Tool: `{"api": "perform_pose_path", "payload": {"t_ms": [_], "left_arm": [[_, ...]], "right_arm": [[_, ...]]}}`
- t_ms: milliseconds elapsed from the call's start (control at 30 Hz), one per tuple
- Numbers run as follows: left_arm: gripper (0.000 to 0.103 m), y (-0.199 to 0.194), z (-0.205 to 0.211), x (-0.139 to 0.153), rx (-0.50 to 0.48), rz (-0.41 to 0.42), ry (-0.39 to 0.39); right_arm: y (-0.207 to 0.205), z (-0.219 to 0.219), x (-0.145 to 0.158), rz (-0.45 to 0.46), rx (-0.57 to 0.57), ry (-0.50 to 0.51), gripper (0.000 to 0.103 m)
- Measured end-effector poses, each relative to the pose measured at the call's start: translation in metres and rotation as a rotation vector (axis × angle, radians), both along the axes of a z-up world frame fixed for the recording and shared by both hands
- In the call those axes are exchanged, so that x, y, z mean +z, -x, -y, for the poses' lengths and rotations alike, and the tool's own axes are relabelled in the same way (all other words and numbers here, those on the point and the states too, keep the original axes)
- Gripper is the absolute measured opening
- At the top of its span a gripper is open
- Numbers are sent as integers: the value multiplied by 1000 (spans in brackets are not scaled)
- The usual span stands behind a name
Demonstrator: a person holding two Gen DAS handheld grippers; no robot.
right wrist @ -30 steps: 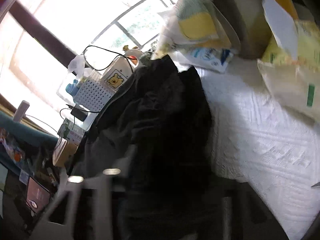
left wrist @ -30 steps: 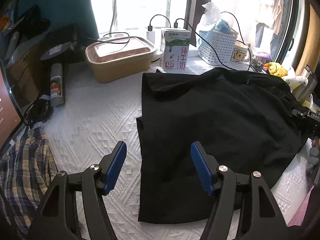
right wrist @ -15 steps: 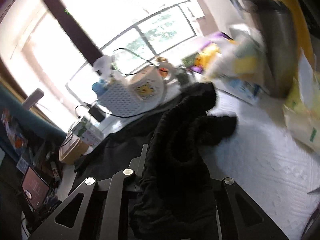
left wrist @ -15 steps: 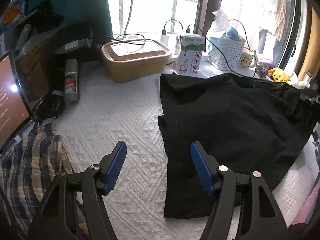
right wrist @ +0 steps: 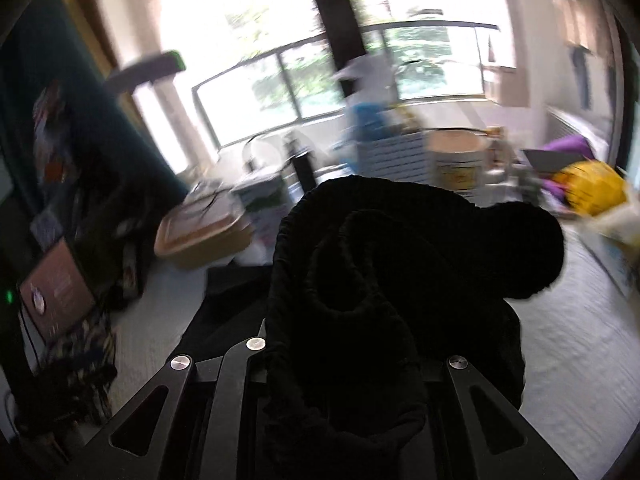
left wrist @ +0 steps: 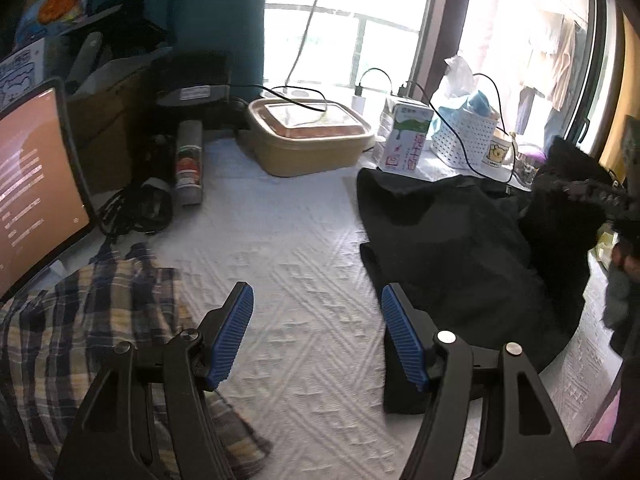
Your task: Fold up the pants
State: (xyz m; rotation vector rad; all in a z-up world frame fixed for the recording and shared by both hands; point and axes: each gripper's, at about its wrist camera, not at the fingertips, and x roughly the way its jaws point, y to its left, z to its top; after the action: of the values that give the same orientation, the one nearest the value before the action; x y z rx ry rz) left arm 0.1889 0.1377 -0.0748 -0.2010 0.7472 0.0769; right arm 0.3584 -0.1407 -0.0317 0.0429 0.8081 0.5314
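Black pants (left wrist: pixel 460 248) lie on the white quilted cover (left wrist: pixel 296 264), spread toward the right. My left gripper (left wrist: pixel 316 332) is open and empty, hovering over the cover just left of the pants' near edge. My right gripper (right wrist: pixel 344 364) is shut on the pants' elastic waistband (right wrist: pixel 360 280) and holds that end lifted off the cover; its fingertips are hidden in the bunched cloth. In the left wrist view the lifted waistband (left wrist: pixel 576 188) shows at the far right.
A plaid shirt (left wrist: pixel 80 320) lies at the near left beside a lit tablet (left wrist: pixel 36 184). At the back stand a tan lidded box (left wrist: pixel 308 140), a milk carton (left wrist: pixel 404 136), a white basket (left wrist: pixel 468 136), a mug (left wrist: pixel 498 152) and a spray can (left wrist: pixel 188 160), with cables.
My right gripper has lifted the waistband end up and swung it leftward over the pants. My left gripper has drawn back to the left, off the pants' edge, still open.
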Motion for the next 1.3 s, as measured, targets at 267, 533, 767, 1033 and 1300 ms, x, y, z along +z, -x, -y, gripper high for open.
{"api": "perform_pose_path", "payload": {"t_ms": [267,533,767,1033,1300], "left_arm": [[67,16,-29,-3,49,21,18],[67,27,-49,-10,102,12,27],[67,30,-54,-6,127,9,8],[67,25,-46,5,131,6,-54],[67,5,14,22,-51,39,-130]], "right_arm": [[26,-105,-37,-32,214,178,19],[73,-160,-62,-2,431,363,23],[101,-158,-52,31,555,296,92],[116,-118,-6,120,512,172,92],[94,-45,16,160,330,113,92]]}}
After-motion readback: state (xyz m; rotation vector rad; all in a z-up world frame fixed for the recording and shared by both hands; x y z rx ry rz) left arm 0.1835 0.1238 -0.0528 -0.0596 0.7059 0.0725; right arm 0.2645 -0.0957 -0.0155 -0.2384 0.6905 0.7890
